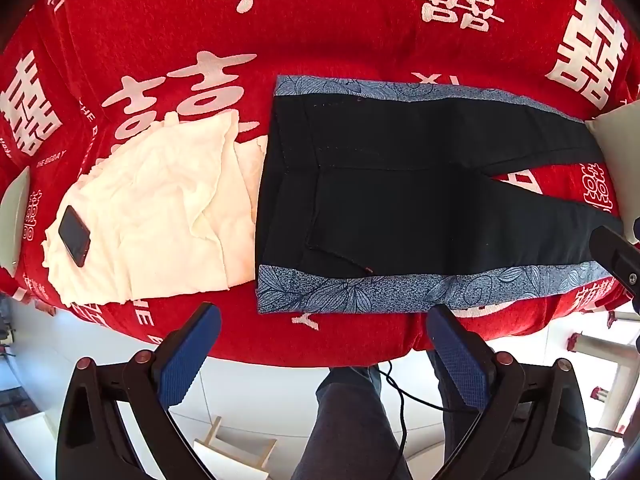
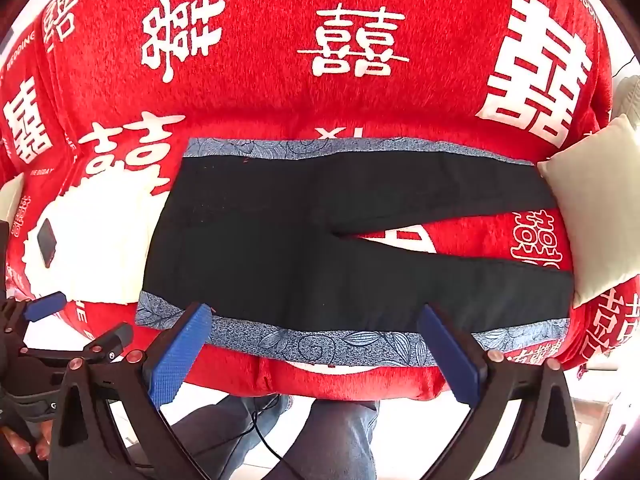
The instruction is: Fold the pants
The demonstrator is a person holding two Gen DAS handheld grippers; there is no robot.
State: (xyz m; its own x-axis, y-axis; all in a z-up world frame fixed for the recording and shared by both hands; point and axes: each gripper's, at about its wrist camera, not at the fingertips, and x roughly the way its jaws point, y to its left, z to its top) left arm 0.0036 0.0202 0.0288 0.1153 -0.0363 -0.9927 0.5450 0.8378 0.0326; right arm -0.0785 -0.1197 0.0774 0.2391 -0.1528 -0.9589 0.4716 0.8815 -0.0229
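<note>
Black pants (image 1: 400, 200) (image 2: 320, 248) with blue floral side stripes lie flat on a red cover (image 1: 320, 40) (image 2: 280, 80), waist to the left, both legs spread to the right. My left gripper (image 1: 324, 320) hangs open above the near edge, by the waist's near corner, with nothing between its blue pads. My right gripper (image 2: 316, 320) stands open over the near side stripe at mid-leg, also empty. The left gripper's blue pad also shows at the left edge of the right wrist view. The leg ends run under a pillow.
A crumpled white cloth (image 1: 160, 208) (image 2: 100, 240) lies left of the waist with a dark phone (image 1: 75, 236) (image 2: 47, 242) on it. A pale pillow (image 2: 596, 208) (image 1: 616, 136) rests at the right. The person's legs (image 1: 352, 420) and a black cable (image 1: 400, 400) are below the near edge.
</note>
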